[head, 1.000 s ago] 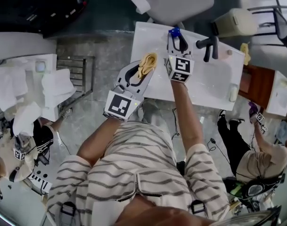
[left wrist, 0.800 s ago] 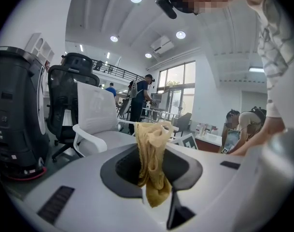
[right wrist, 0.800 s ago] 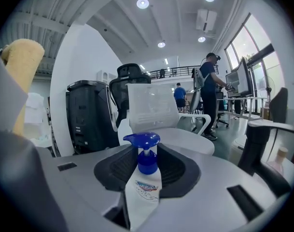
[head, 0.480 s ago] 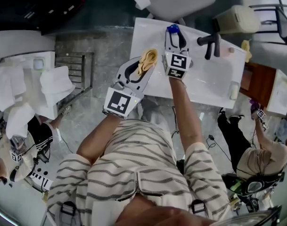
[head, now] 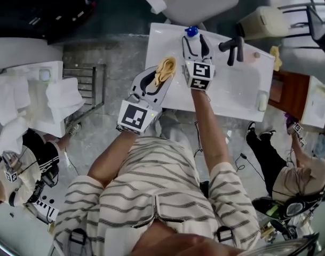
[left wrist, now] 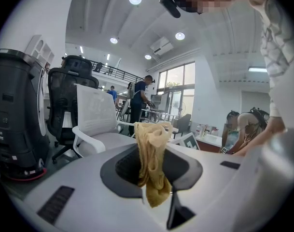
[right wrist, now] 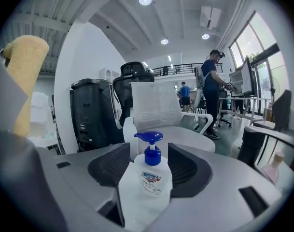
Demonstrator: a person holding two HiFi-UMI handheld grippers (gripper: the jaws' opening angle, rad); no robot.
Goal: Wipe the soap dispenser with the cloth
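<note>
A white soap dispenser with a blue pump stands at the far edge of the white sink. My right gripper reaches around it. Its jaws have just been opening, and the bottle stands between the dark pads with a little room on each side. My left gripper is held over the sink's left edge, shut on a crumpled yellow cloth that sticks up from its jaws. The same cloth shows at the left of the right gripper view, apart from the bottle.
A black faucet rises to the right of the dispenser. A white office chair stands just behind the sink. Black bins and a dark chair sit beyond. Other people work at the right and at the lower left.
The right gripper's jaws have spread wider around the dispenser, whose blue pump now shows past the fingertips. The left gripper and its cloth have stayed put.
</note>
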